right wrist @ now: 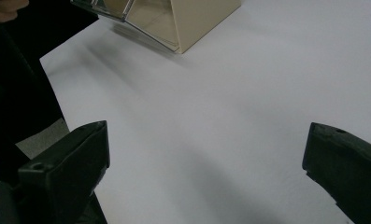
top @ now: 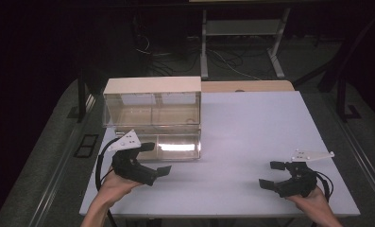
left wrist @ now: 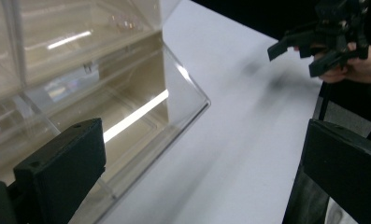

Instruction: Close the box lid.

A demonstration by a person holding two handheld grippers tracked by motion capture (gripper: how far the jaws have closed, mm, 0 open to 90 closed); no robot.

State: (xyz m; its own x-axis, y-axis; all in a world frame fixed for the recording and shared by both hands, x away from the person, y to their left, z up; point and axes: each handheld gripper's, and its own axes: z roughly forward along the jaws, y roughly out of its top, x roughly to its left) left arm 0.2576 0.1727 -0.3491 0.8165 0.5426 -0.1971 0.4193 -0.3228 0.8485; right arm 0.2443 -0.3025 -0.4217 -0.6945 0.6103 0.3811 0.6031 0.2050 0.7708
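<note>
At the table's (top: 251, 142) left-hand side stands a clear drawer box (top: 152, 106), long axis across the table, its lower drawer (top: 175, 147) pulled out toward the person; no writing legible. Just beside the drawer, the left gripper (top: 154, 158) gapes wide, empty. The right gripper (top: 272, 175), well apart, is likewise spread, holding nothing

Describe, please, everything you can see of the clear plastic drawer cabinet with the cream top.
The clear plastic drawer cabinet with the cream top stands upright at the white table's left rear. Its walls look transparent, its lid and side opaque cream. The lower drawer is pulled out toward the person and looks empty. Nothing grips it; the left gripper is open beside it.
</note>
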